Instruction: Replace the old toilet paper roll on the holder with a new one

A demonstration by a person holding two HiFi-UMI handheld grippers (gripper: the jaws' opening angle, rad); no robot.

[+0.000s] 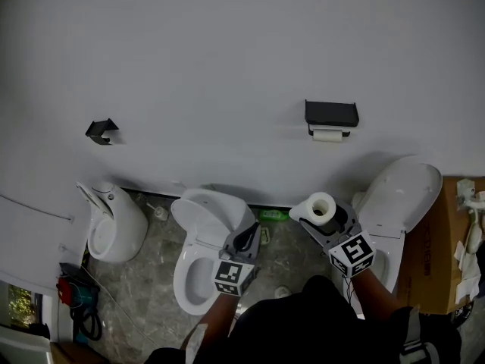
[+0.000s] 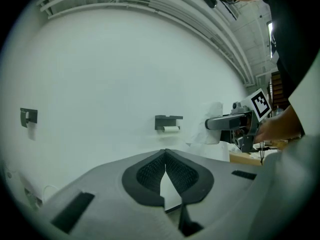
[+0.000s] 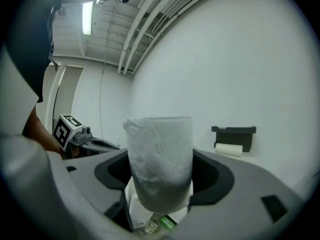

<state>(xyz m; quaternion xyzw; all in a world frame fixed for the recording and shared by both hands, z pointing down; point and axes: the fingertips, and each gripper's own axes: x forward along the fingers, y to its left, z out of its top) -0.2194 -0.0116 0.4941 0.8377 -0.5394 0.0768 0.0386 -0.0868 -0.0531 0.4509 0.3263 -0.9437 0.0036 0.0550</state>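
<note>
White-walled washroom: old roll point(image 1: 327, 135) still on the wall holder point(image 1: 331, 113) at 2 o'clock, nothing swapped yet; right gripper point(image 1: 326, 218) at 4 o'clock clamps the new roll point(image 1: 318, 206), left gripper point(image 1: 244, 243) at 6 o'clock closed, empty.

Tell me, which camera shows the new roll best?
Right gripper view: the new roll stands large and upright between the jaws. Head view shows it small, from above; left gripper view, distant, partly hidden.

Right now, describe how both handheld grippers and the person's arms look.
The grey plastic left gripper and grey plastic right gripper match: broad moulded jaws with black textured pads, each carrying a white cube with black square markers. A thin dark cable hangs from the right one. Forearms are bare below a dark top.
</note>
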